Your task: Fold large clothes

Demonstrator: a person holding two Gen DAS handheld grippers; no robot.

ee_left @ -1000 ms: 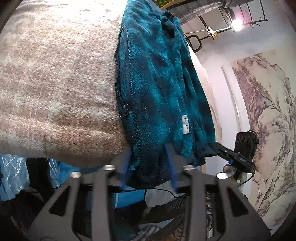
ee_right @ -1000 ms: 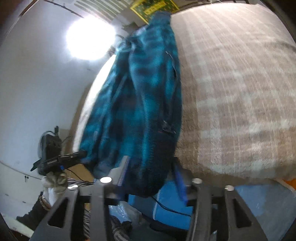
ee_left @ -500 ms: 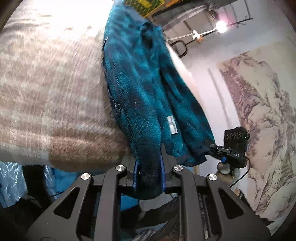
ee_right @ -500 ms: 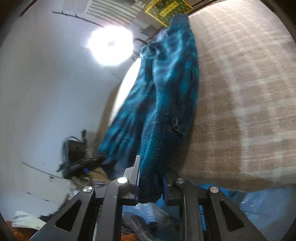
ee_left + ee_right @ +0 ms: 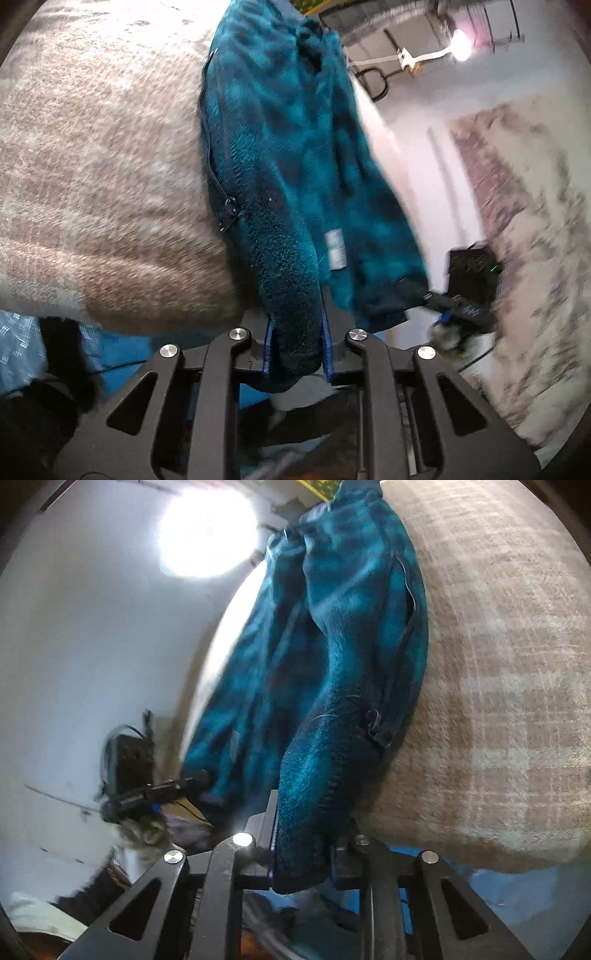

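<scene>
I have both grippers' jaws pinching the near hem of the teal fleece jacket (image 5: 295, 177), the left gripper (image 5: 295, 343) and right gripper (image 5: 301, 853) on neighbouring folds. Its long axis runs straight ahead of the jaws along the bed (image 5: 92, 166). The white label (image 5: 334, 249) is unreadable.

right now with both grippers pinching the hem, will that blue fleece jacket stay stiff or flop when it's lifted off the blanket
The fleece jacket will probably flop: it already bunches in soft folds. Its thick pile likely grips well in the left gripper and right gripper. It may drag on the fuzzy blanket.
</scene>
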